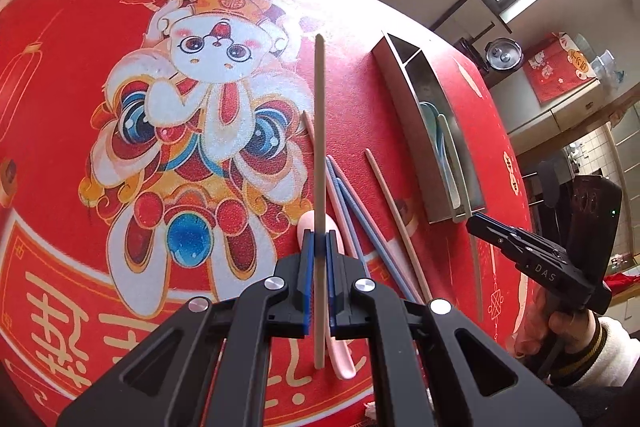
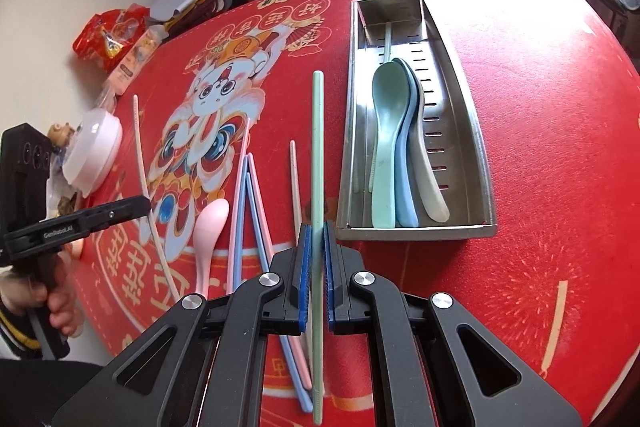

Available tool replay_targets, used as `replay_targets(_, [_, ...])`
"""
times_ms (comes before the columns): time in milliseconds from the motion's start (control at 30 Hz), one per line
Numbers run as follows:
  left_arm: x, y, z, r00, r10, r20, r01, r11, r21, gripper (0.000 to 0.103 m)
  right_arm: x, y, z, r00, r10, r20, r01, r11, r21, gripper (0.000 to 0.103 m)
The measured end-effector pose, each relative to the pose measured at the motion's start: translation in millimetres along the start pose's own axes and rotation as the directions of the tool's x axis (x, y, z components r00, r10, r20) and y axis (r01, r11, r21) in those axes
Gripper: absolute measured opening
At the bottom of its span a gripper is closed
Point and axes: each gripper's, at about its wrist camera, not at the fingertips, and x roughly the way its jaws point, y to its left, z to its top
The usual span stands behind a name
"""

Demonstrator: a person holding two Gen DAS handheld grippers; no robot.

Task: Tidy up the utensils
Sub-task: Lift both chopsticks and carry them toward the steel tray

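Now: chopstick in each gripper, heading for the tray.
Left gripper [image 1: 319, 239] clamps beige chopstick [image 1: 319, 131], right gripper [image 2: 316, 231] clamps green chopstick [image 2: 317, 147]; I'd keep both level w/ the steel tray [image 2: 476, 131], lower in beside spoons [image 2: 394, 139].

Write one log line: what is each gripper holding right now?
left gripper: shut on beige chopstick | right gripper: shut on green chopstick | metal tray: three spoons inside
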Motion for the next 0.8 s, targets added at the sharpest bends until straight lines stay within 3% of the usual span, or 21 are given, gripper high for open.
replay_targets(367, [29.9,-11.4,2.3,0.999,0.002,-0.05,0.0,0.999,0.047,0.006,-1.3,-9.2,-1.2,1.0,0.0,0.005,-0.001,0.999,0.035,0.006])
replay_targets(800, [47.9,21.5,-12.1,0.977,0.197,-0.082,-0.19,0.978,0.083,0.006,2.4,-11.2,-2.4,1.0,0.005,-0.001,-0.005,0.999,0.051,0.006])
